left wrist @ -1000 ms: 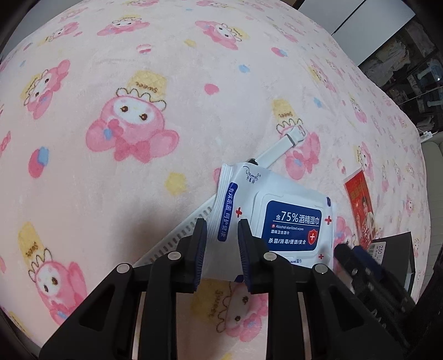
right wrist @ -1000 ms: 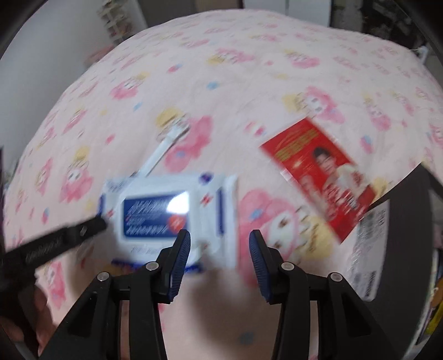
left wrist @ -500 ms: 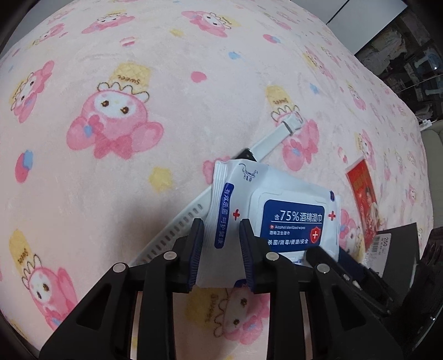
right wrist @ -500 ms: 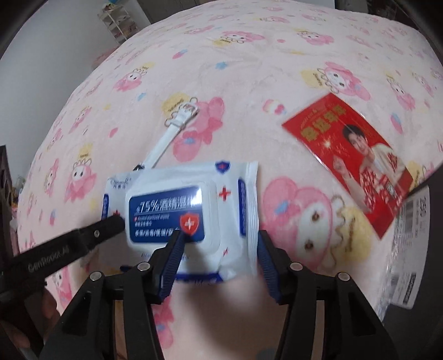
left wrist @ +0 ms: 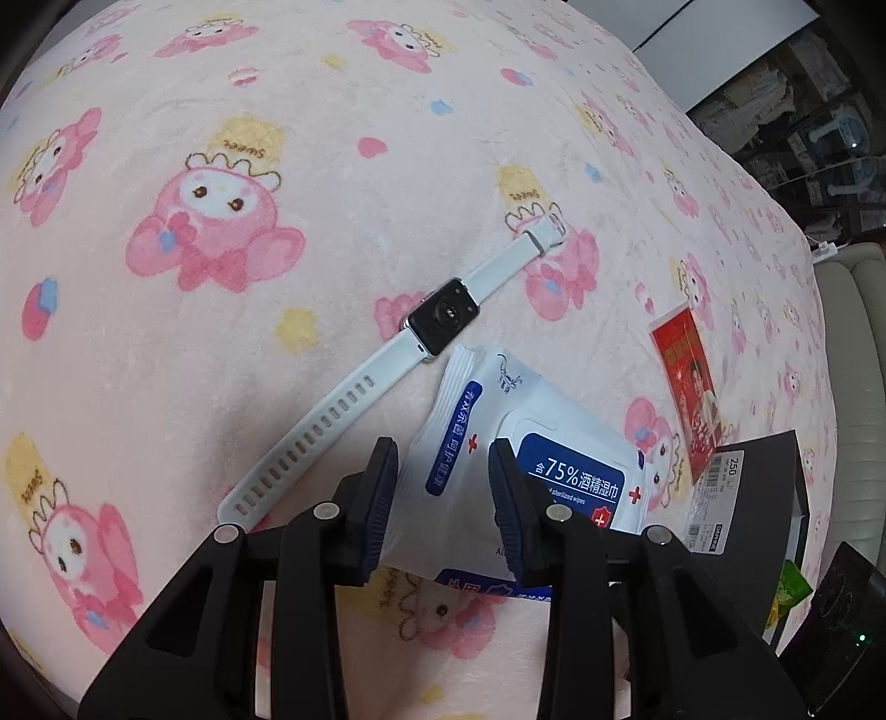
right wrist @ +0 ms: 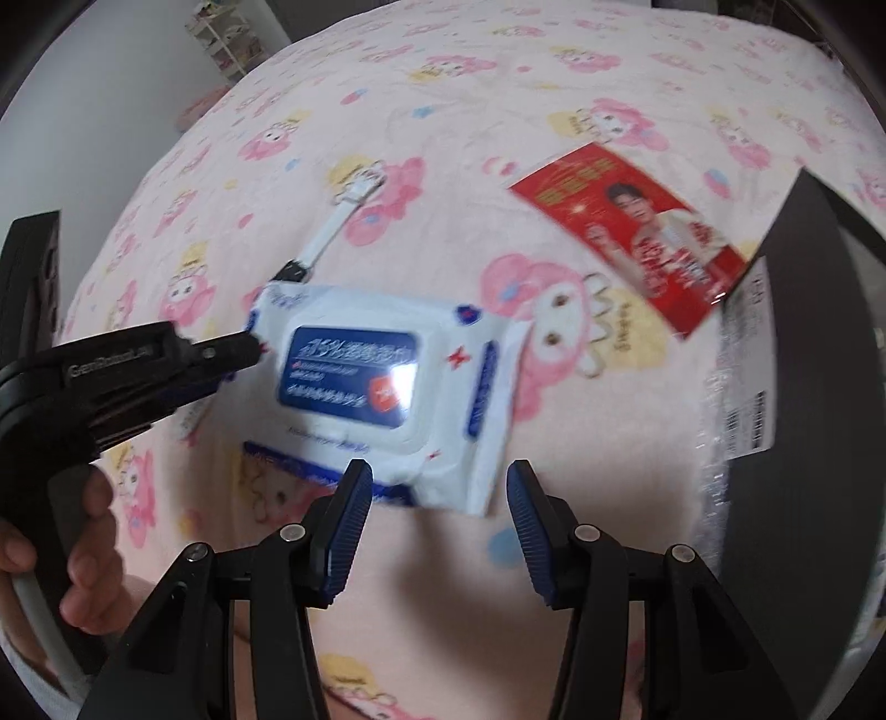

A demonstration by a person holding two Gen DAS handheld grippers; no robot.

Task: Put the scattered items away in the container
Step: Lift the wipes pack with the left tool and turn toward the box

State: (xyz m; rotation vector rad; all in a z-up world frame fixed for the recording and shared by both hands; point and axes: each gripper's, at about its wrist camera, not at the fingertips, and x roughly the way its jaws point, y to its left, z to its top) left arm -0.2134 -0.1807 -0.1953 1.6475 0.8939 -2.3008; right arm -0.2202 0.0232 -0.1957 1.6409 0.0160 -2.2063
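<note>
A white and blue pack of wet wipes (left wrist: 515, 448) is held at its left end by my left gripper (left wrist: 443, 498), which is shut on it and lifts it off the pink blanket. In the right wrist view the pack (right wrist: 382, 376) hangs in front of my right gripper (right wrist: 434, 515), which is open just below its near edge. The left gripper (right wrist: 243, 349) shows there at the pack's left end. A white smartwatch (left wrist: 421, 332) lies flat on the blanket beyond the pack. A red card (left wrist: 689, 387) lies to the right. A black box (right wrist: 814, 387) stands at the right.
The pink cartoon-print blanket (left wrist: 221, 166) covers the whole surface. The box corner with a barcode label (left wrist: 720, 498) sits at the lower right in the left wrist view. A white wall and shelves (right wrist: 227, 33) lie beyond the bed.
The left gripper has lifted the wipes pack and drawn it back, uncovering the smartwatch's face. The right gripper has opened wider and sits closer under the pack.
</note>
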